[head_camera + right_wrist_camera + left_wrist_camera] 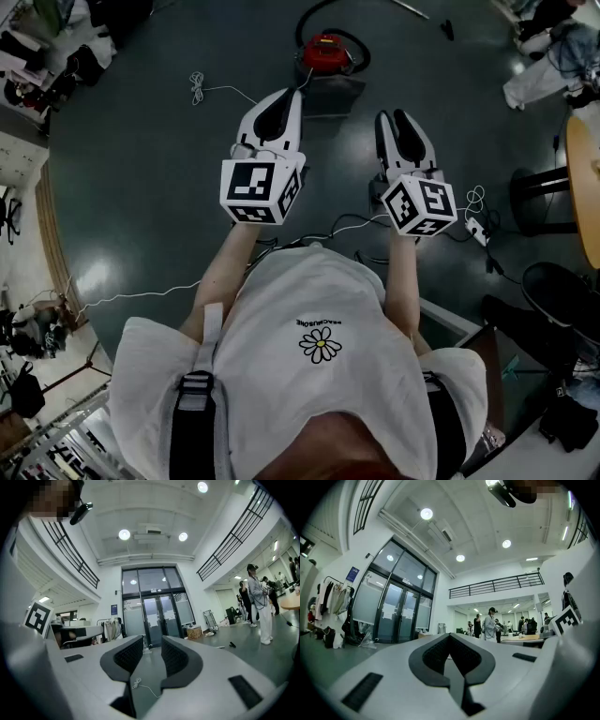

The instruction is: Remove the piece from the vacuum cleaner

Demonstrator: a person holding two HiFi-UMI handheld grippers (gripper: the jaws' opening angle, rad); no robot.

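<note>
The red vacuum cleaner [323,52] sits on the dark floor, well ahead of both grippers, with a black hose [361,23] looping behind it. Neither gripper touches it. My left gripper [286,98] is held out at chest height, its dark pads meeting at the tips with nothing between them; in the left gripper view the left gripper [450,639] points up across the hall. My right gripper [399,120] is beside it, jaws apart and empty. Seen from its own camera, the right gripper [152,652] faces the glass doors. The vacuum cleaner appears in neither gripper view.
A white cable [199,86] lies coiled on the floor at the left. A power strip [476,229] and cords lie to the right, near a stool [536,183] and a round wooden table [583,178]. Several people [490,623] stand across the hall.
</note>
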